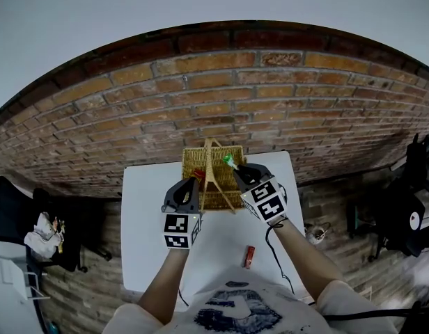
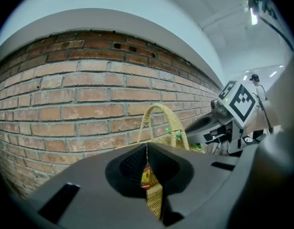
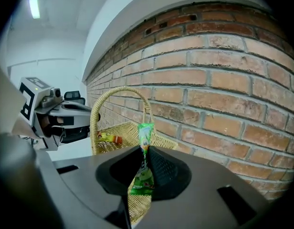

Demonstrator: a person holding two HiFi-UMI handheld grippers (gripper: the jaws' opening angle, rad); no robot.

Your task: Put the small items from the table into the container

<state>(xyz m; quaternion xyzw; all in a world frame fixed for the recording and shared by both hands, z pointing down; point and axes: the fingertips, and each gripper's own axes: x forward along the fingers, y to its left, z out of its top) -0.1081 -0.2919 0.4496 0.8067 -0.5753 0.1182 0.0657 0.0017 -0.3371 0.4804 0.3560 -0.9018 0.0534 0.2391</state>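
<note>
Left hand-held gripper [image 1: 195, 179] clenched on yellow-red sachet [image 2: 146, 177]; right hand-held gripper [image 1: 235, 167] clenched on green sachet [image 3: 143, 173]. Both at wicker basket [image 1: 192, 160], frame centre.
Risks: thin edge grips slip; basket handle [image 1: 213, 165] snags sachet; release short of rim.
Red packet [image 1: 249, 257] on worktop [image 1: 152, 228], lower centre.

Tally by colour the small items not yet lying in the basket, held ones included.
In the right gripper, green packet: 1
In the left gripper, yellow-and-red packet: 1
On the table, red item: 1
Total: 3
</note>
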